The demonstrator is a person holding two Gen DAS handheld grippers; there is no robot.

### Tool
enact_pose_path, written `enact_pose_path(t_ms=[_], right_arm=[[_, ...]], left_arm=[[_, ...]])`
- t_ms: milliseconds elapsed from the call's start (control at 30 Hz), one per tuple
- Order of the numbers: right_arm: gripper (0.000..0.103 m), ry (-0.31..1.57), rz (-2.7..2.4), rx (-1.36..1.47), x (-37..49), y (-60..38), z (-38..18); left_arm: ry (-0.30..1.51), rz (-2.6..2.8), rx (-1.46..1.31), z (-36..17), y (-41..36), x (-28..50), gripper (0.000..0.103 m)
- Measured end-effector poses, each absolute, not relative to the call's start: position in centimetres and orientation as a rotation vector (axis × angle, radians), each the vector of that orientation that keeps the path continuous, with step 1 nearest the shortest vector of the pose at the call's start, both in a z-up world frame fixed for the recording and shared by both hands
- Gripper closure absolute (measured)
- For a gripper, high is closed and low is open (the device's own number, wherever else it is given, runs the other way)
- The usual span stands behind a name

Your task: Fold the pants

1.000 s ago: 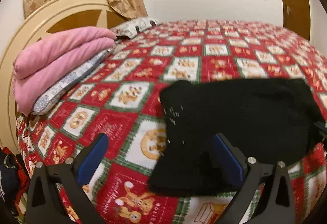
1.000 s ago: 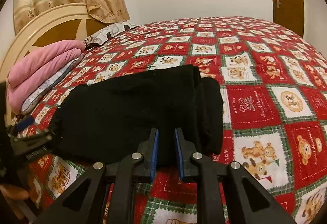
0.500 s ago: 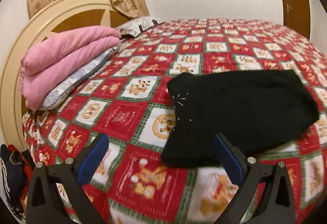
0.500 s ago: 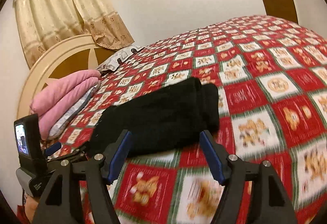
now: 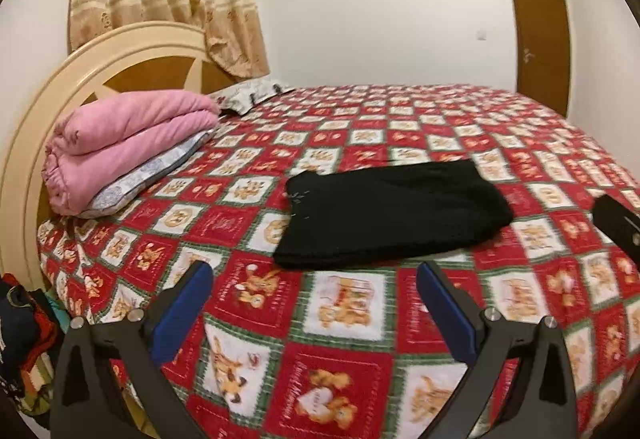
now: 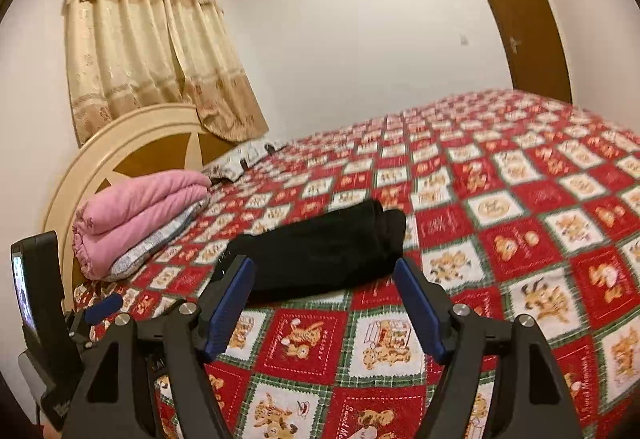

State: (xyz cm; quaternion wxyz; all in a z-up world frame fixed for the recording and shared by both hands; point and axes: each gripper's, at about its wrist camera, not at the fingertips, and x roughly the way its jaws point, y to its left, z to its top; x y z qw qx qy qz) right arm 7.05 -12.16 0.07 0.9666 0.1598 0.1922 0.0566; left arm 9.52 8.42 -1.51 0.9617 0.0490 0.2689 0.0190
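Pants [image 5: 394, 217], black and folded into a compact rectangle, are lying flat on the red-and-white teddy-bear bedspread [image 5: 344, 323], near the bed's close edge. The left gripper [image 5: 314, 293] is hovering short of them with jaws spread wide and nothing between. The right gripper [image 6: 324, 281] has just been opening its jaws; they are standing wide and empty, apart from the cloth. A pink folded blanket [image 5: 124, 143] is resting by the headboard [image 5: 132, 47].

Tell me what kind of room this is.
A bedroom, most likely in a home. A wide bed under a red patchwork cover fills the view, with a curved headboard at one end, a folded pink blanket on a pillow, and curtains behind.
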Motion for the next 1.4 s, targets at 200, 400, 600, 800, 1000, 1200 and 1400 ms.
enact_pose_path(t_ms=[200,400,600,800,1000,1200,1400], right_arm=[[0.027,0.348,0.109,0.307,5.97,-11.7,1.22],[0.027,0.363,0.1,0.324,6.17,-12.0,0.84],[0.027,0.37,0.099,0.333,6.27,-12.06,0.61],[0.027,0.354,0.096,0.327,6.13,-11.93,0.77],[0.027,0.344,0.097,0.325,5.71,-11.77,1.02],[0.027,0.344,0.098,0.325,5.71,-11.73,1.05],[0.027,0.346,0.096,0.323,5.72,-11.7,1.07]], left_arm=[[0.521,0.039,0.116,-0.58,7.65,8.44,0.0],[0.537,0.059,0.104,-0.89,7.76,8.54,0.0],[0.543,0.077,0.108,-1.05,7.77,8.52,0.0],[0.527,0.102,0.132,-0.78,7.79,8.38,0.0],[0.519,0.105,0.122,-0.41,8.09,8.22,0.0],[0.517,0.107,0.12,-0.38,8.18,8.24,0.0],[0.518,0.11,0.12,-0.41,8.27,8.24,0.0]])
